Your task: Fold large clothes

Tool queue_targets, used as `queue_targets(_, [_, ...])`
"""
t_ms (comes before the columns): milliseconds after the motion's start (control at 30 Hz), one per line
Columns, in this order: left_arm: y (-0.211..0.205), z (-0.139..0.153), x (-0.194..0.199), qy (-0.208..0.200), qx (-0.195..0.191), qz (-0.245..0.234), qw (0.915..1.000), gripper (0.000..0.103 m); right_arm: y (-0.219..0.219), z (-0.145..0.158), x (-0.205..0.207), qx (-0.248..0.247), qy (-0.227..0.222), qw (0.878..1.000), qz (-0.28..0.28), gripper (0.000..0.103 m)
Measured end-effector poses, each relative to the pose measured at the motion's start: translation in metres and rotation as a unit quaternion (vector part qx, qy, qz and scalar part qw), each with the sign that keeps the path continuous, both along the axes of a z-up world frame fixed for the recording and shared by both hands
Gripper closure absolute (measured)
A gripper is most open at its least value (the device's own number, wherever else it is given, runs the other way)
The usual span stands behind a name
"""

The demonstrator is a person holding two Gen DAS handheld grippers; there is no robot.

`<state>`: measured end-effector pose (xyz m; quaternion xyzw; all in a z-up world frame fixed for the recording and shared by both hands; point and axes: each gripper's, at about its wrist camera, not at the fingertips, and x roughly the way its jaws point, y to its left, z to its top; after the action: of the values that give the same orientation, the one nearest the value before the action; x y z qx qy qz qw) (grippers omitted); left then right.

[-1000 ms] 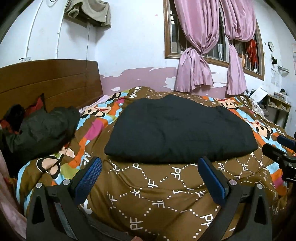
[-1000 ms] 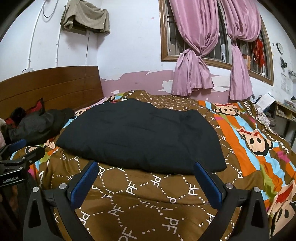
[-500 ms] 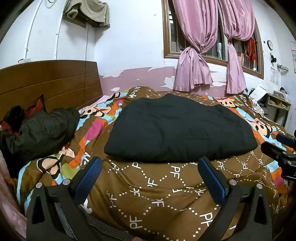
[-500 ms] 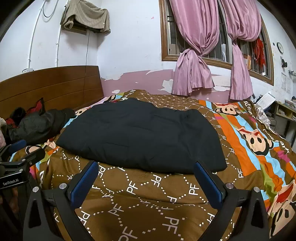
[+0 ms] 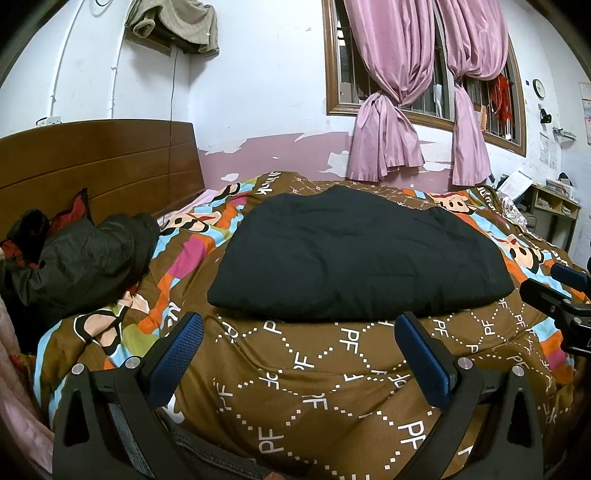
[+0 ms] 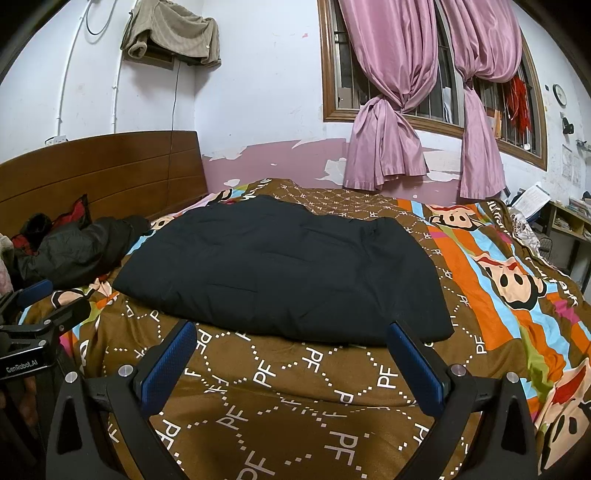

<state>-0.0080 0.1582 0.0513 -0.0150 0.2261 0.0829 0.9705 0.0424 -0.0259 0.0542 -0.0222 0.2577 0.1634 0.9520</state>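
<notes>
Across a wide bed, a brown quilt (image 5: 332, 373) printed with white "PF" letters and cartoon monkey faces covered the mattress. On the middle of that quilt lay a black padded garment (image 5: 354, 258), spread flat as a rounded rectangle with its near edge facing both cameras; in the right wrist view the same black padded garment (image 6: 280, 273) sat slightly left of centre. It looked already folded, though its dark surface hid any seams or sleeves, so this could not be told for certain.

Near the foot of the bed, the left gripper (image 5: 299, 354) hovered above the quilt with its 2 blue-padded fingers (image 5: 177, 354) spread wide, holding nothing and not touching the garment. Beside it, the right gripper (image 6: 291, 354) was likewise spread wide and empty, its fingers (image 6: 413, 365) just short of the garment's near edge. Each gripper appeared at the edge of the other's view.

To the left, a crumpled dark jacket (image 5: 85, 258) lay against the wooden headboard (image 5: 99, 158), well apart from the black garment. On the far wall, pink curtains (image 6: 384, 110) were tied back over a barred window, and a beige cloth (image 6: 173, 33) hung high on the white wall.
</notes>
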Motion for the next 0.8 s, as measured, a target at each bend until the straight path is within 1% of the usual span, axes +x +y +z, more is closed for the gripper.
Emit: queue_targets(800, [0.0014,-0.0003,0.0001,0.0,0.001,0.0,1.0,0.002,0.0002,0.0002,-0.0001,0.0,0.0,1.0,-0.001,0.0])
